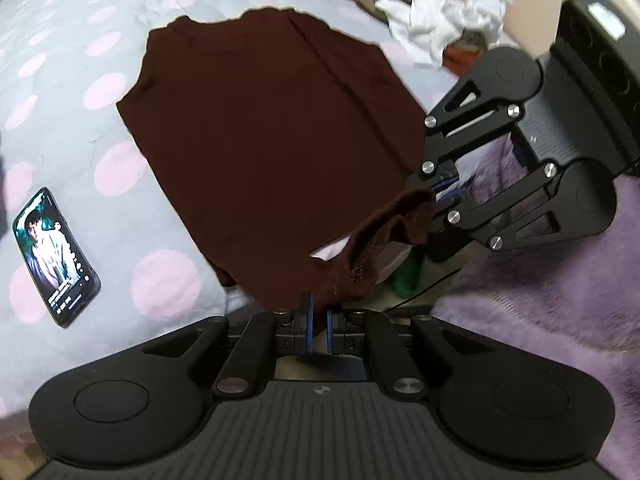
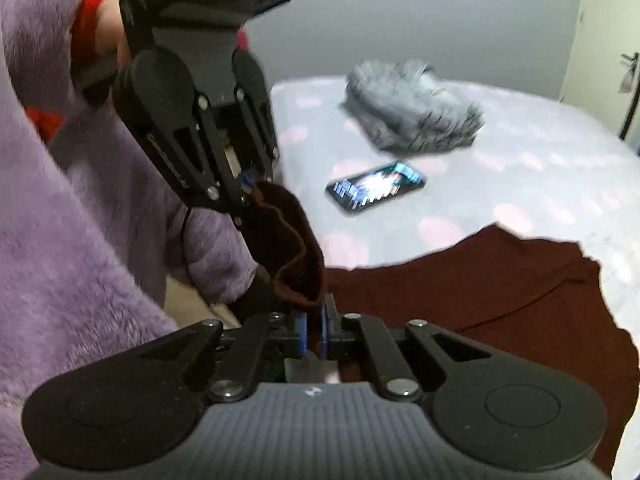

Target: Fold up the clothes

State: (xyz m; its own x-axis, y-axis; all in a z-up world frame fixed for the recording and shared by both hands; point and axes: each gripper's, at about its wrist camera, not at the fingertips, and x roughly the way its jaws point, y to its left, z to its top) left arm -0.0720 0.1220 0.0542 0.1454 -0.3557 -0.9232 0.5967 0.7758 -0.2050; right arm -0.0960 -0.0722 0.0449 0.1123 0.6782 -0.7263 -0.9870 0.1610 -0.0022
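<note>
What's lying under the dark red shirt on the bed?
The dark red shirt lies spread on the grey bedsheet with pink dots, which shows all around it. Whether anything else lies beneath cannot be seen; the cloth covers it.

The dark maroon garment [image 1: 272,148] is matt knitted cloth, with a ribbed, stitched hem at lower centre. The bed sheet [image 1: 72,92] is smooth, faintly creased cloth, grey with pink dots. The phone [image 1: 54,256] at far left has a glossy glass face. The purple sleeve [image 2: 60,240] is plush and furry. Each hand-held gripper [image 1: 319,320] is matt black plastic with shiny metal pins.
</note>
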